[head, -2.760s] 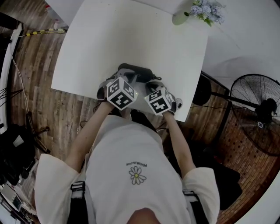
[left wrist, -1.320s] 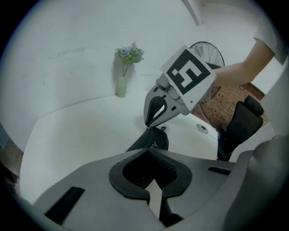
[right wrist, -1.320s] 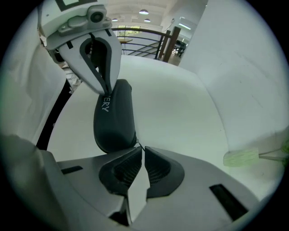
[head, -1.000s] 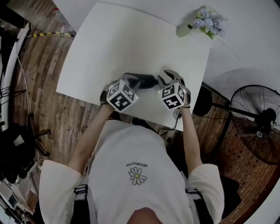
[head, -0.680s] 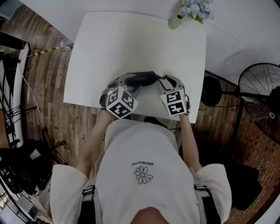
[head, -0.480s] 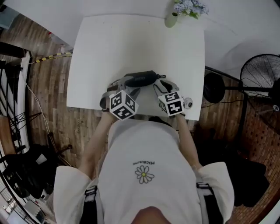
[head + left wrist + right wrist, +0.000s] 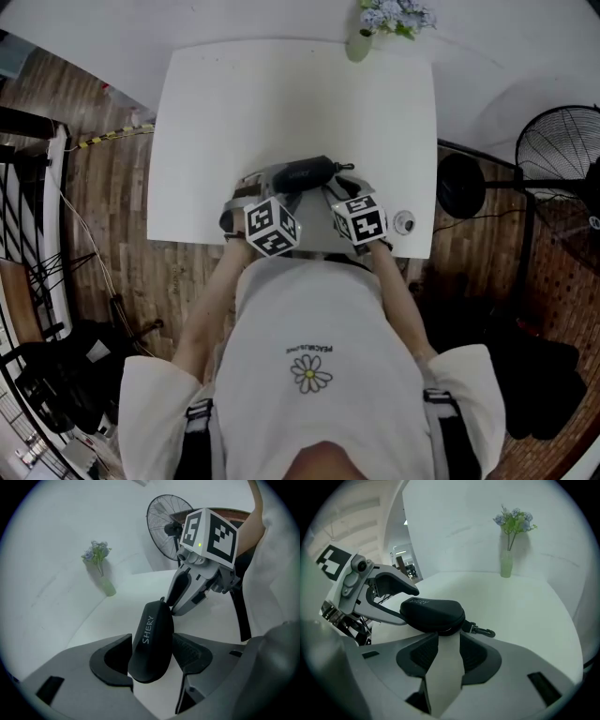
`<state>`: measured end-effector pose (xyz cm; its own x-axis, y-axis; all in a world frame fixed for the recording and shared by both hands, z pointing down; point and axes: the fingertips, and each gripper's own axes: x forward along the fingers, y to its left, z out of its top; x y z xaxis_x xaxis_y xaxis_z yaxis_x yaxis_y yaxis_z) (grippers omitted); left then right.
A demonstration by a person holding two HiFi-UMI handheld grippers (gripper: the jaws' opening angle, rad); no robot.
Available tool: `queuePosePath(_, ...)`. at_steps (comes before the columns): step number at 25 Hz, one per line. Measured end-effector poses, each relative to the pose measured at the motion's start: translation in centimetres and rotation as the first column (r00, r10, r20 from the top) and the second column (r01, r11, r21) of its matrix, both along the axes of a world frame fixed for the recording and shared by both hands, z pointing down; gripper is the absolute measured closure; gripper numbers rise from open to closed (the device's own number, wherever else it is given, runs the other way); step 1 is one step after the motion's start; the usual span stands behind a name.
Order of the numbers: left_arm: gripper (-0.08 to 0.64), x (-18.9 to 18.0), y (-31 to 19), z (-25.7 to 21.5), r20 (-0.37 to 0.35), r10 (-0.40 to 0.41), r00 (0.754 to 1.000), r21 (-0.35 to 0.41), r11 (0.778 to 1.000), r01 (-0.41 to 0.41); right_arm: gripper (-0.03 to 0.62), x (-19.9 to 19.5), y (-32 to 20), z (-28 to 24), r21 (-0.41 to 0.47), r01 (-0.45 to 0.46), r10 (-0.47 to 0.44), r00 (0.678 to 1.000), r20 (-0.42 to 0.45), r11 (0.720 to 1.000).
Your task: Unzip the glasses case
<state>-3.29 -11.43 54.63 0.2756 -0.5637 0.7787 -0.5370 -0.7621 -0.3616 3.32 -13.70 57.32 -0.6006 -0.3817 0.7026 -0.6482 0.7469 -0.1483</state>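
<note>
one black glasses case (image 7: pixel 305 173) lies near the front edge of one white table (image 7: pixel 281 94), between two hand-held grippers. the left gripper (image 7: pixel 152 656) has just been opening and its jaws now stand spread with the case's end between them; the right gripper (image 7: pixel 443 641) has also just been opening, its jaws spread over bare table with the case just past its tips. one vase of flowers (image 7: pixel 358 44) stands at the far edge, and one fan (image 7: pixel 562 141) stands on the floor.
</note>
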Motion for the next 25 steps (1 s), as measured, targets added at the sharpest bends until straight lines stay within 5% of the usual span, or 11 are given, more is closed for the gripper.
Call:
queuePosePath(5, 0.304, -0.1, -0.4, -0.5, 0.001, 0.008, 1.000, 0.005, 1.000, -0.008, 0.462, -0.2, -0.1, 0.3, -0.071, -0.010, 0.013, 0.999, 0.040, 0.997)
queuePosePath(10, 0.304, -1.4, -2.0, -2.1, -0.017, -0.033, 0.999, 0.050, 0.998, 0.034, 0.466, -0.6, 0.0, 1.1, -0.063, 0.031, -0.032, 0.999, -0.012, 0.998)
queuePosePath(14, 0.304, -2.7, -4.3, -3.5, -0.055, -0.072, 0.996, 0.099, 0.992, 0.077, 0.534, -0.4, -0.5, 1.6, -0.020, 0.021, -0.023, 0.996, -0.087, 1.000)
queuePosePath(25, 0.304, -4.4, -9.0, -3.5, -0.058, -0.091, 0.994, 0.124, 0.987, 0.098, 0.534, 0.2, -0.3, 0.6, -0.018, 0.003, -0.005, 0.996, -0.087, 1.000)
